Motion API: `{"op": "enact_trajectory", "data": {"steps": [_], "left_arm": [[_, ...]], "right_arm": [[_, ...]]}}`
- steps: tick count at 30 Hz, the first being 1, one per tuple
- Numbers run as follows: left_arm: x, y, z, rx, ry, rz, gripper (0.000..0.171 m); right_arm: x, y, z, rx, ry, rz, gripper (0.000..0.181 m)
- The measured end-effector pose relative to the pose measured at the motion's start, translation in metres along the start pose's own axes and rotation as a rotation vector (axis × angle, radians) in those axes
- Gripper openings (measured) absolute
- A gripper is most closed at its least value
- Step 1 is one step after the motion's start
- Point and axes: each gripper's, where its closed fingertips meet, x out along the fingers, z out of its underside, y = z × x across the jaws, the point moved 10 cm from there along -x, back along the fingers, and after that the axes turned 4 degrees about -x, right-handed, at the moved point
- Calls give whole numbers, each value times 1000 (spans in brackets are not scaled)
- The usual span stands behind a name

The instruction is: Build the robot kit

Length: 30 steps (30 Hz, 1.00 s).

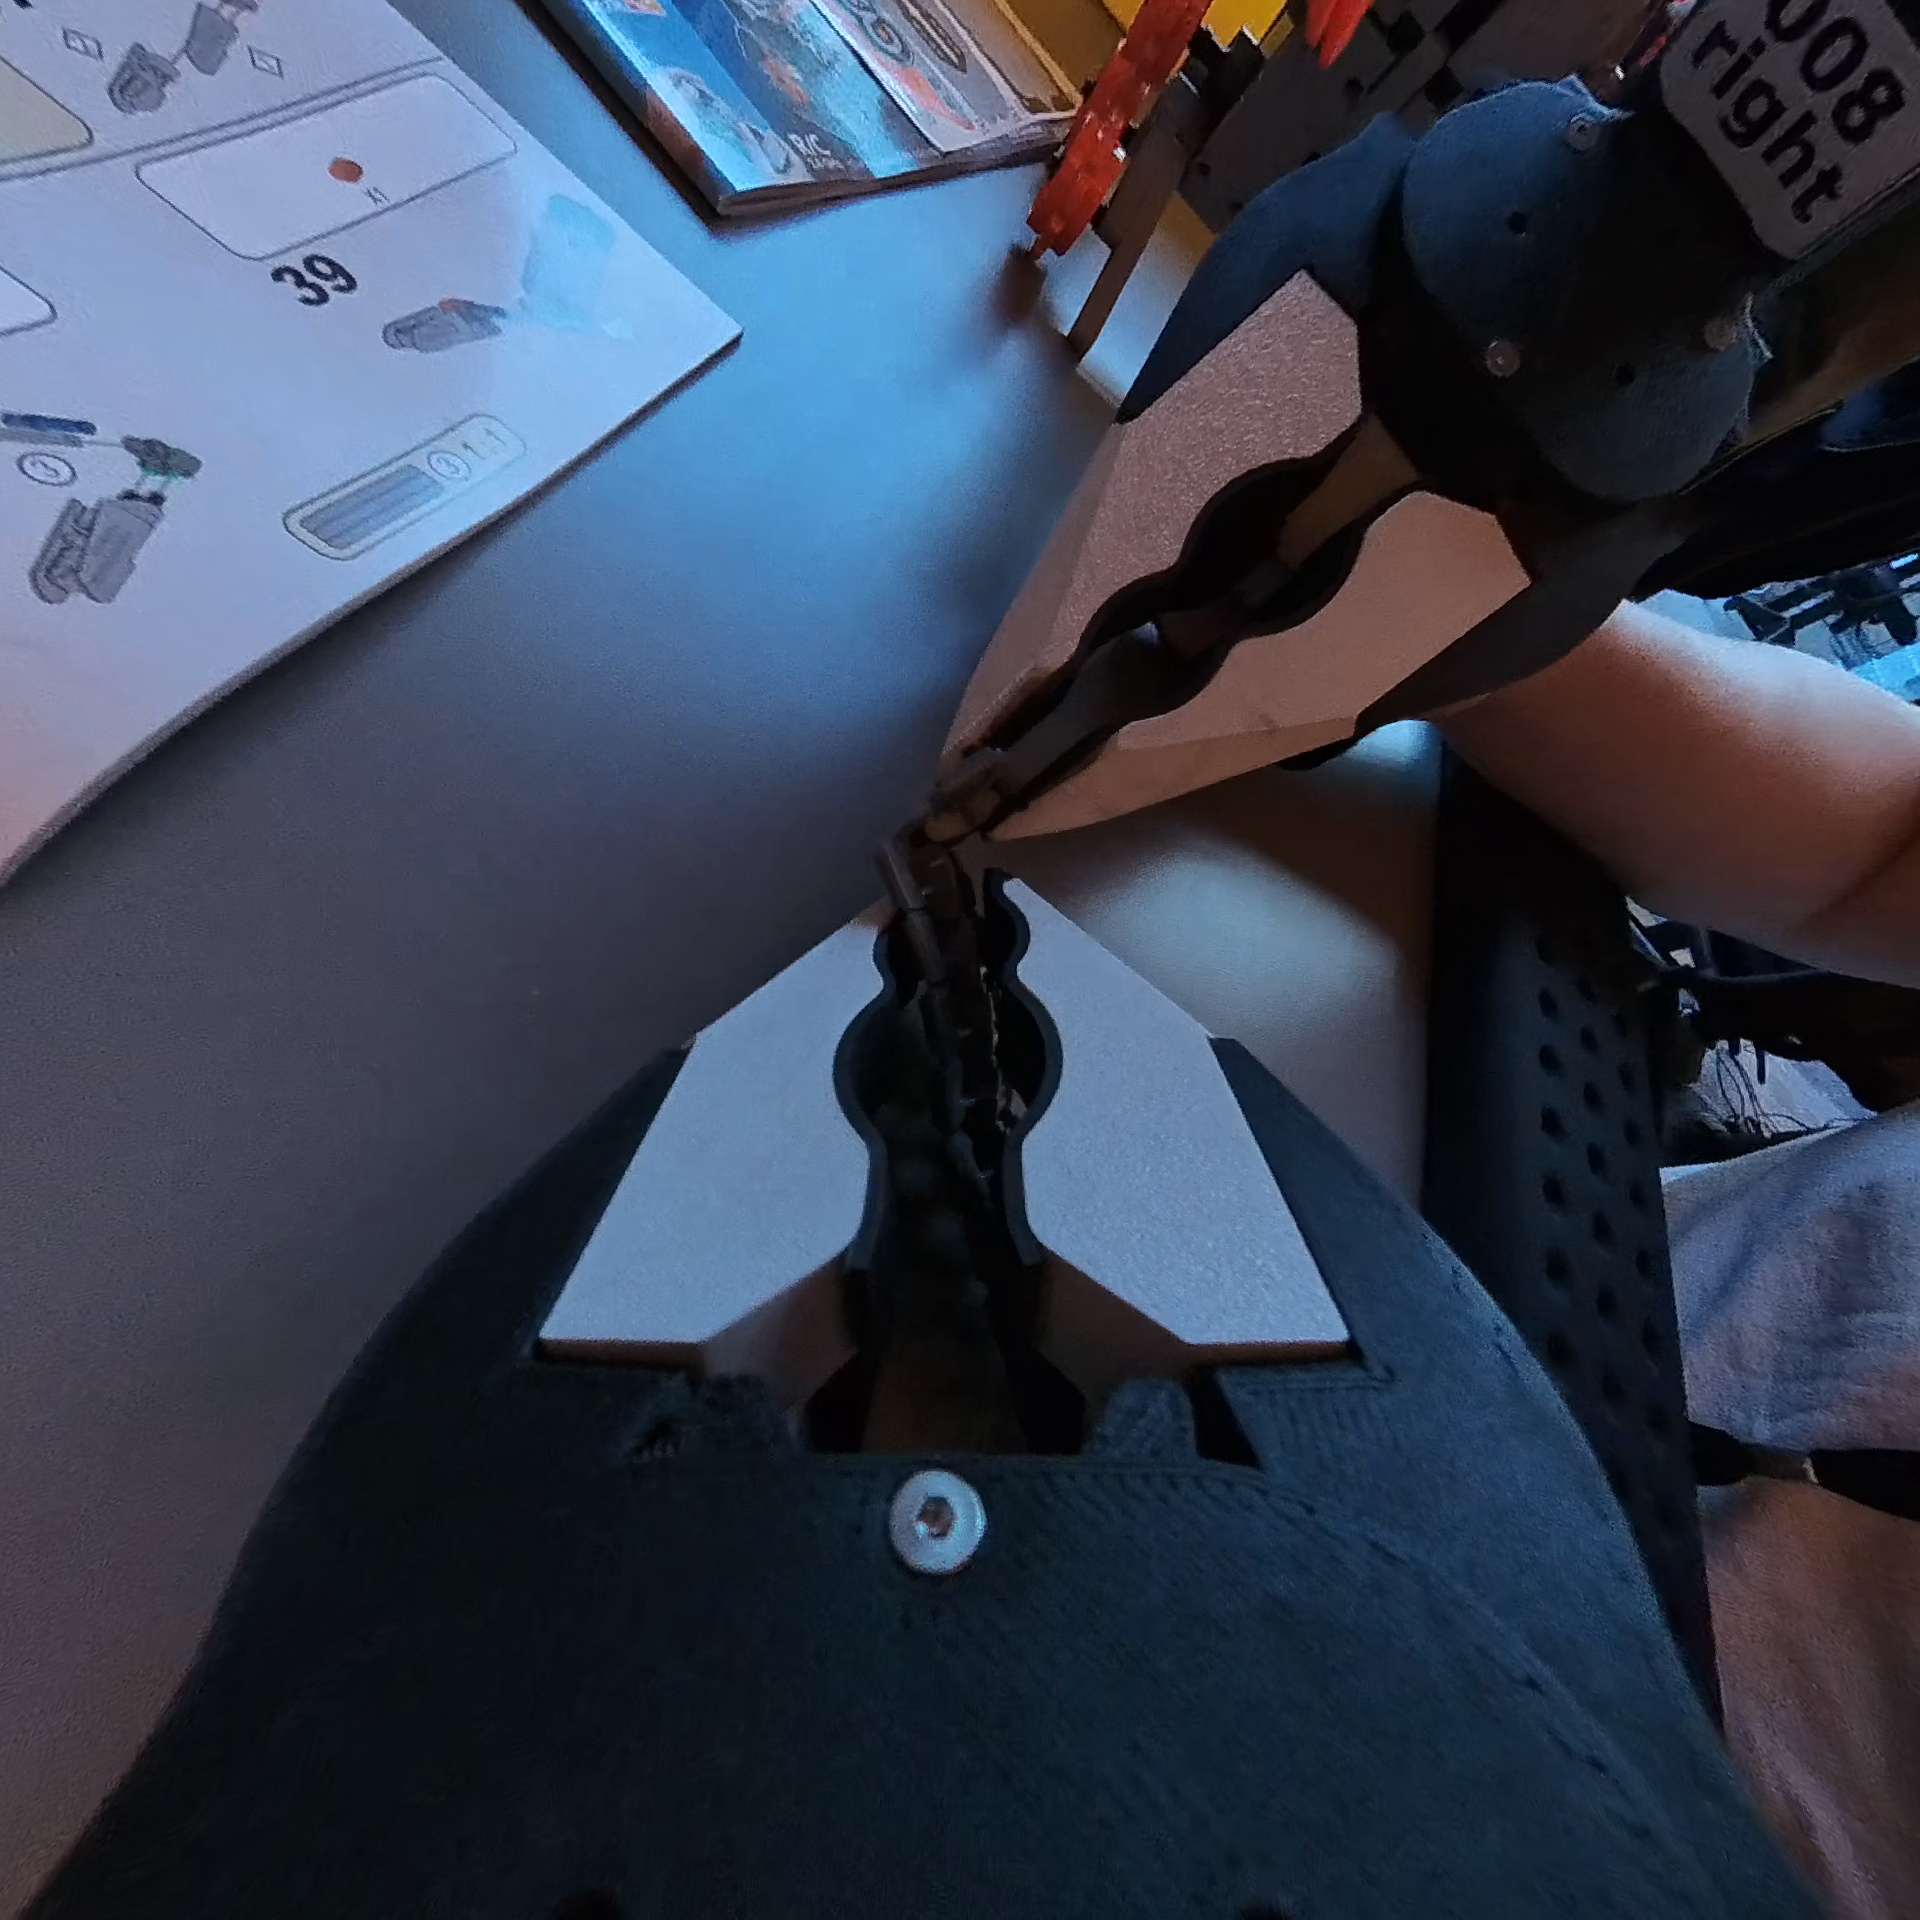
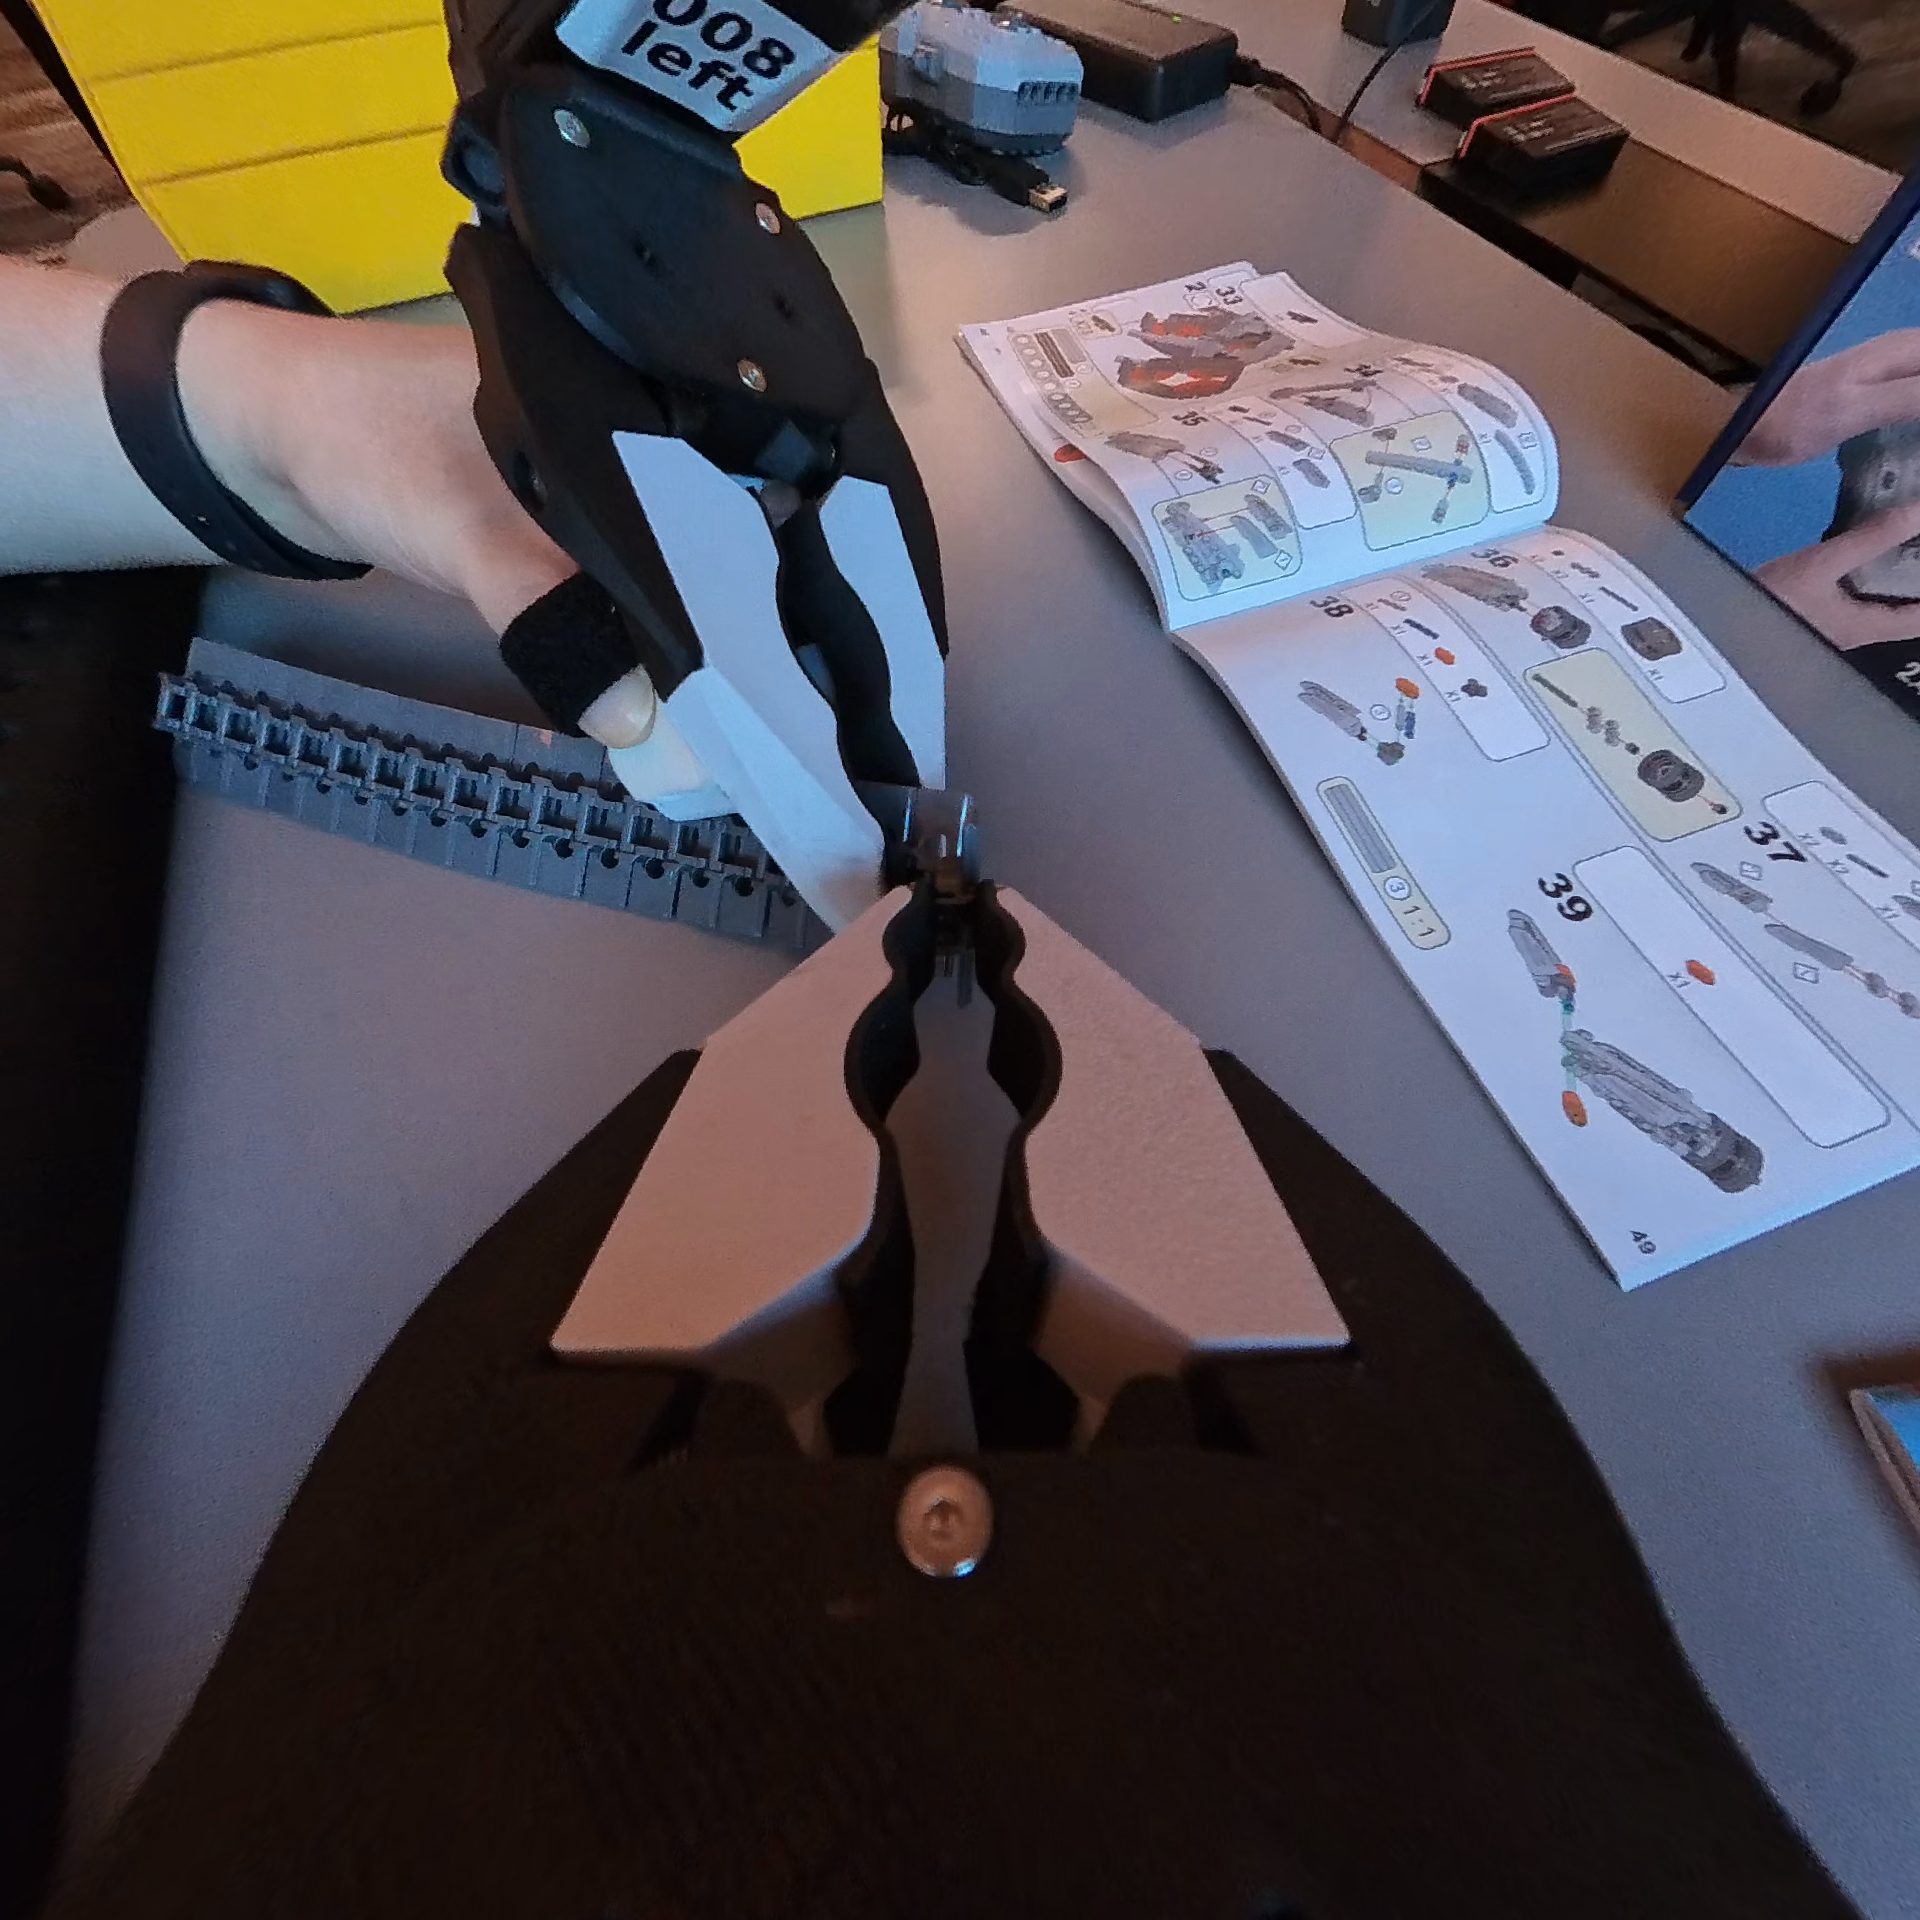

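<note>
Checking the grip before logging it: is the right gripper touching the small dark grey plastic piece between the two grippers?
Touching. The right wrist view shows the right gripper closed on the small dark grey plastic piece.

Office/lab bench: grey laminate desk (image 2: pixel 1091 582), open building-brick instruction booklet (image 2: pixel 1538 831), black power adapter (image 2: pixel 1143 47), yellow storage box (image 2: pixel 312 135).

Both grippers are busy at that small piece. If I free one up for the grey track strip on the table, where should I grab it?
Take the grey track strip at its free far end, coming from above with fingers across its narrow width. It lies flat; the near end is hidden behind the left gripper.
</note>
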Motion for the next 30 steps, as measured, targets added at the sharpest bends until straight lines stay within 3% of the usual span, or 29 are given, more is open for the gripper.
{"op": "enact_trajectory", "data": {"steps": [16, 20, 25, 30], "left_arm": [[4, 12, 3, 111, -40, -19, 10], [5, 9, 2, 64, -38, 33, 10], [-4, -8, 2, -221, 32, 267, 6], [-5, -7, 4, -197, 10, 268, 6]], "right_arm": [[-2, -9, -7, -87, -120, 10, 5], [-4, -2, -3, 11, -82, -52, 5], [-7, 14, -2, 235, 39, -124, 5], [-1, 19, 5, 362, 62, -210, 6]]}}
